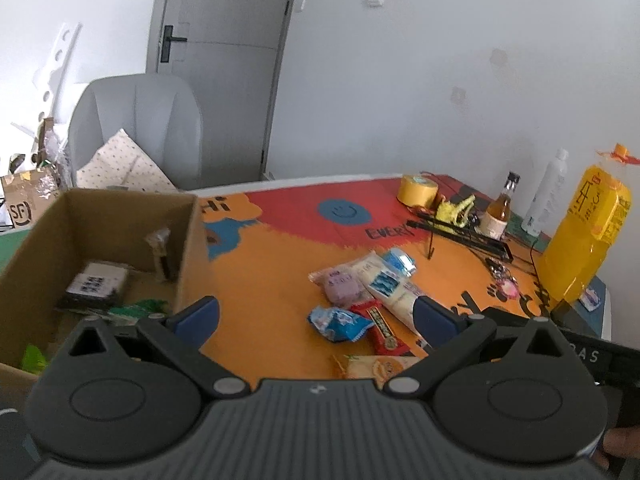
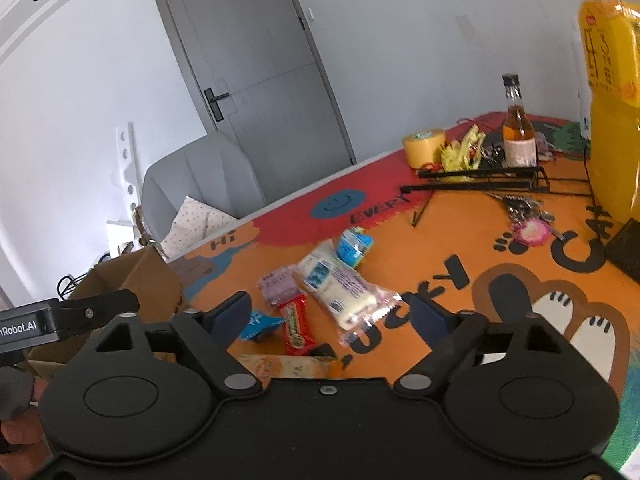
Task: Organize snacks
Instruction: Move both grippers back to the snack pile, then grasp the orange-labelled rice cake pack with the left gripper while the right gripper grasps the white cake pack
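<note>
Tabletop (image 2: 500,248) carries loose snacks (image 2: 320,292) centrally; cardboard box (image 1: 100,232) at left edge. Left gripper (image 1: 316,312) and right gripper (image 2: 336,316): jaws apart, empty.

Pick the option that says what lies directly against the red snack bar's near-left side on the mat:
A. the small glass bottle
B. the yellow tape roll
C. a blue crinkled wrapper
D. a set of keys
C: in the left wrist view the blue crinkled wrapper lies right beside the red snack bar, while the yellow tape roll, glass bottle and keys sit farther back on the mat.
</note>
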